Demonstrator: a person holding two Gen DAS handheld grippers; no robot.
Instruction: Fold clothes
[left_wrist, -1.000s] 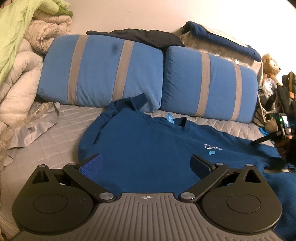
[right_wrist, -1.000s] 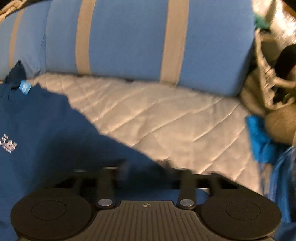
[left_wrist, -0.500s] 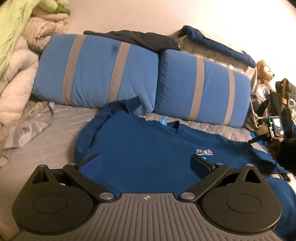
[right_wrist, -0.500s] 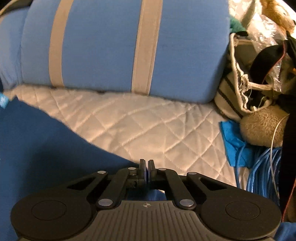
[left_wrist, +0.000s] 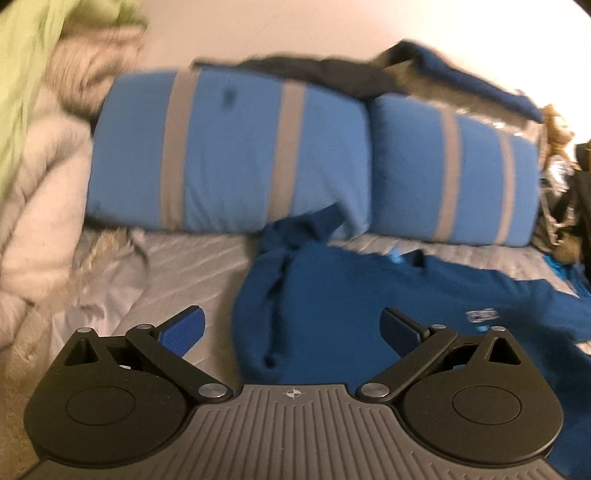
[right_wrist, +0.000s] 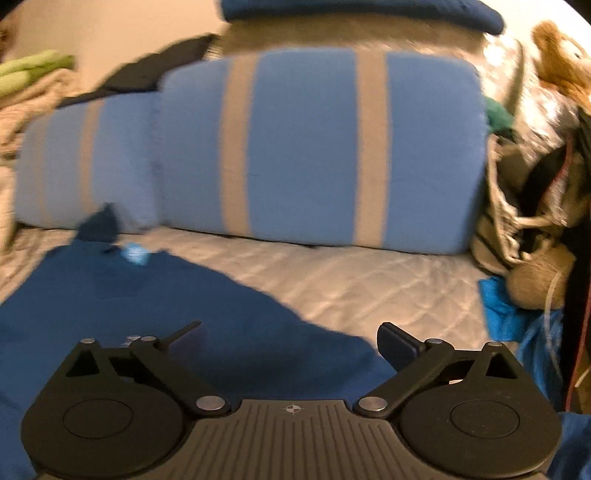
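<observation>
Lying face-up on the quilted grey bed (right_wrist: 332, 280), the dark blue sweatshirt (left_wrist: 351, 306) has its collar toward the head edge, where two light blue pillows with grey stripes stand side by side. A light blue neck tag (right_wrist: 135, 254) shows at the collar, and a small pale chest print (left_wrist: 482, 315) sits on the side nearer the bed's right edge. One sleeve (left_wrist: 273, 266) is bunched into a rumpled ridge along the garment's left side, its cuff end resting up against the left pillow (left_wrist: 229, 155). The other side of the sweatshirt spreads flat toward the right edge, below the right pillow (right_wrist: 314, 147).

The left gripper (left_wrist: 291, 332) hangs above the bunched sleeve side with its jaws spread wide; nothing sits between them, and whether the fingers touch the cloth cannot be told. The right gripper (right_wrist: 291, 339) is likewise wide apart and empty, poised over the sweatshirt's shoulder area near the spot where blue fabric gives way to bare quilt.

Dark clothing (left_wrist: 314, 74) is draped over the tops of the pillows. At the bed's left edge a heap of cream blankets (left_wrist: 40, 192) rises, with green fabric (left_wrist: 22, 74) on top. At the right edge a brown teddy bear (right_wrist: 561, 59), bags and bright blue cable (right_wrist: 535, 332) are crowded together. Both views are motion-blurred.
</observation>
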